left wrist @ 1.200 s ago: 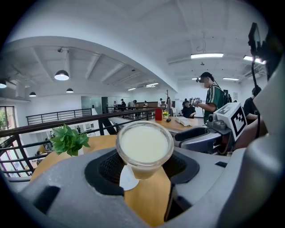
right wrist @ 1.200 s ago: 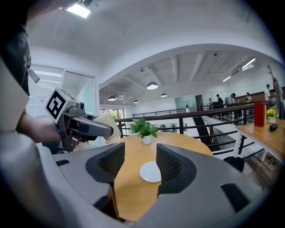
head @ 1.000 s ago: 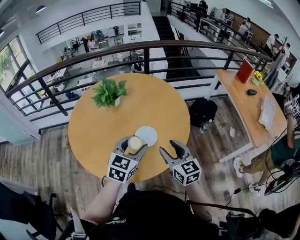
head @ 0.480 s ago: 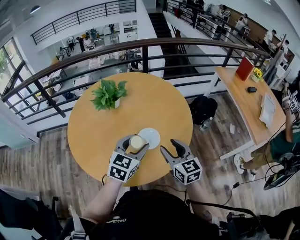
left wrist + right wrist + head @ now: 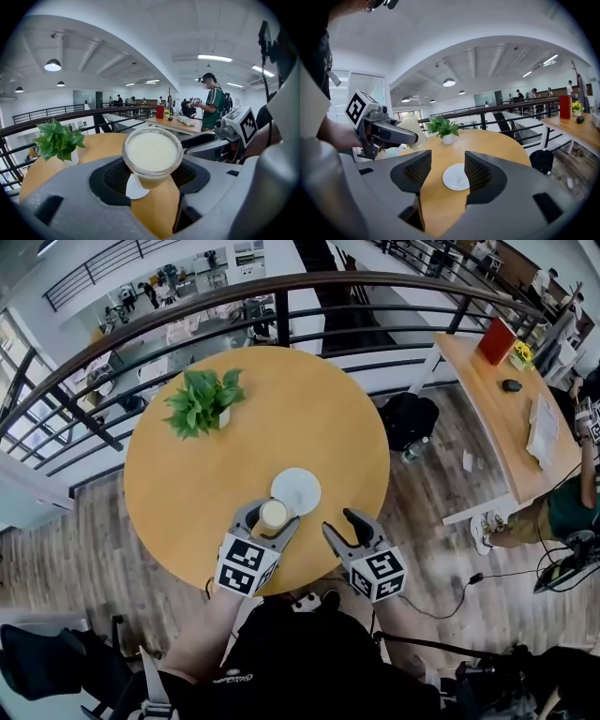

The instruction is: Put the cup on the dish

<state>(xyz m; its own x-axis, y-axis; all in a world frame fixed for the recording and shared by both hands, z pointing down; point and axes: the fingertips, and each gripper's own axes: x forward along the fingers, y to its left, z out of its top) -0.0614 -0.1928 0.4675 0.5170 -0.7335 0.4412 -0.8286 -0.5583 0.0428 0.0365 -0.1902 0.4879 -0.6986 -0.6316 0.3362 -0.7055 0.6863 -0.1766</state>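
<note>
A clear cup (image 5: 273,515) full of pale creamy liquid is held above the round wooden table (image 5: 206,470), just short of the white dish (image 5: 296,491). My left gripper (image 5: 267,518) is shut on the cup (image 5: 152,157), its pads pressing both sides. In the left gripper view a sliver of the dish (image 5: 134,188) shows below the cup. My right gripper (image 5: 342,525) hovers open over the table's near edge, right of the cup, with nothing between its fingers. In the right gripper view the dish (image 5: 456,176) lies past its jaws and the left gripper (image 5: 389,132) holds the cup (image 5: 411,131) at left.
A small potted green plant (image 5: 199,402) stands at the table's far left. A dark railing (image 5: 281,287) curves behind the table. To the right stands a long wooden desk (image 5: 502,413) with a red box; a black backpack (image 5: 406,420) lies on the floor beside it.
The left gripper has kept the cup, holding it just short of the dish. The head camera has tipped down a little; both grippers keep their places.
</note>
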